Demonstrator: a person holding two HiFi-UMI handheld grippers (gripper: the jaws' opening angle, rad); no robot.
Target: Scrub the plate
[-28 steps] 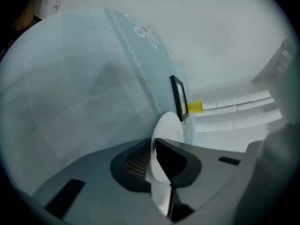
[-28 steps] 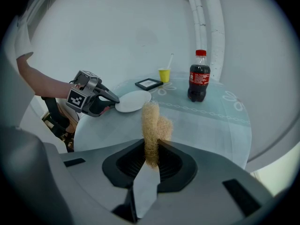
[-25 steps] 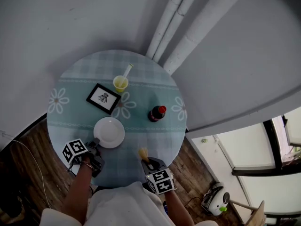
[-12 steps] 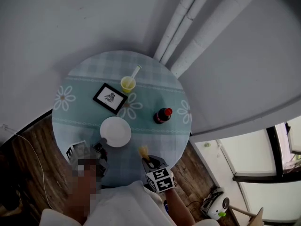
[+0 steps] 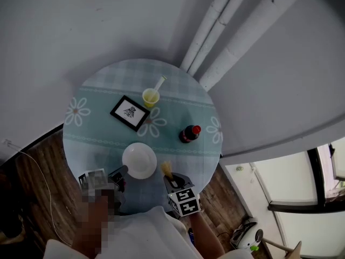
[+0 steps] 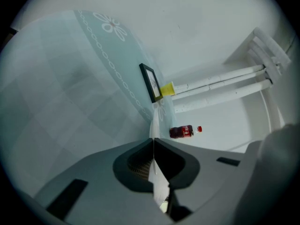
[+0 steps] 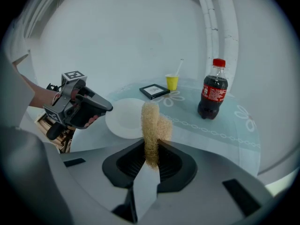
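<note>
While left claw (image 5: 123,171) is closed on the rim of the white plate (image 5: 139,159) at the near side of the table (image 5: 102,85) | right claw (image 5: 170,178) clamps tan fibrous scrubber (image 7: 152,121) just beside it | yellow cup (image 5: 151,96) holds white straw (image 5: 159,83) | dark cola bottle (image 5: 188,134), red cap, label print unreadable
</note>
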